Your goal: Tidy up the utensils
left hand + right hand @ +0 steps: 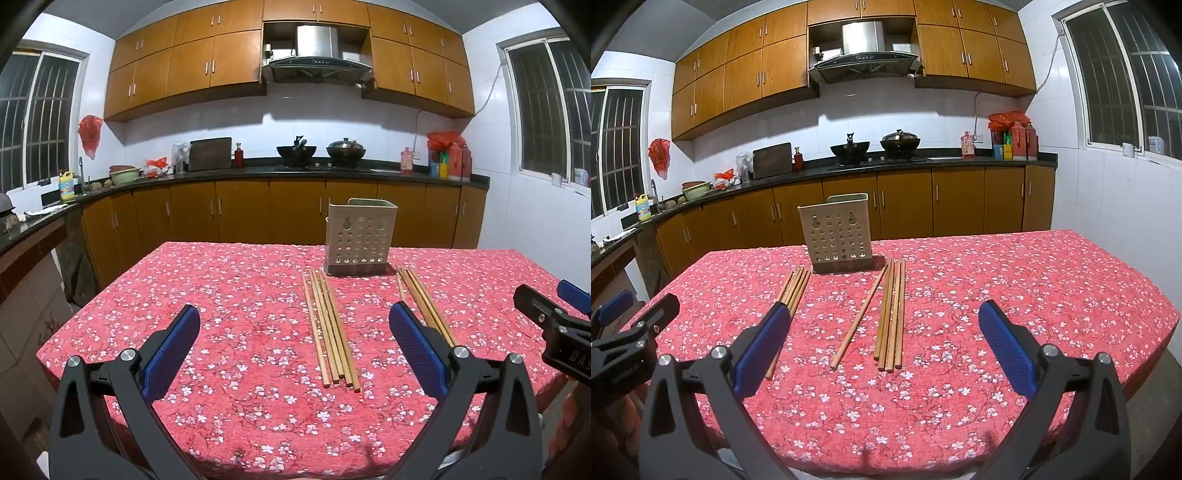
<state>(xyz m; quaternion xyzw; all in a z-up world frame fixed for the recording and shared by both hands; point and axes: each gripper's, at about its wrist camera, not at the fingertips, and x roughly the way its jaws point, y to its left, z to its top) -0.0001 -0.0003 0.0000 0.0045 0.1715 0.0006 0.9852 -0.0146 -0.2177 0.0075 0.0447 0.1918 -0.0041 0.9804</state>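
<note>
Both sets of jaws stand spread wide, nothing between them. The left gripper [295, 332] hangs tilted slightly down over the near part of the desk, blue pads apart, and through its gap lies the left bundle of chopsticks [330, 328], flat on the red flowered tablecloth [229, 295], sticks side by side, near ends toward the camera. The right gripper [884, 328] hangs just the same, empty, pads apart, and through its gap shows the right bundle of chopsticks [892, 317], four close together and one stray chopstick [858, 317] angled away to their left.

Each gripper peeks into the other's view: the right one at the right edge of the left wrist view, the left one at the left edge of the right wrist view. Neither touches a stick.

Further out, the beige utensil holder [360, 240] stands upright near the far edge of the desk, its perforated front facing the cameras, the far ends of both bundles reaching close to its base on either side. Inside it, I cannot tell.

Beyond, a dark counter [849, 168] carries two woks [875, 144] under wooden cabinets [192, 62].
</note>
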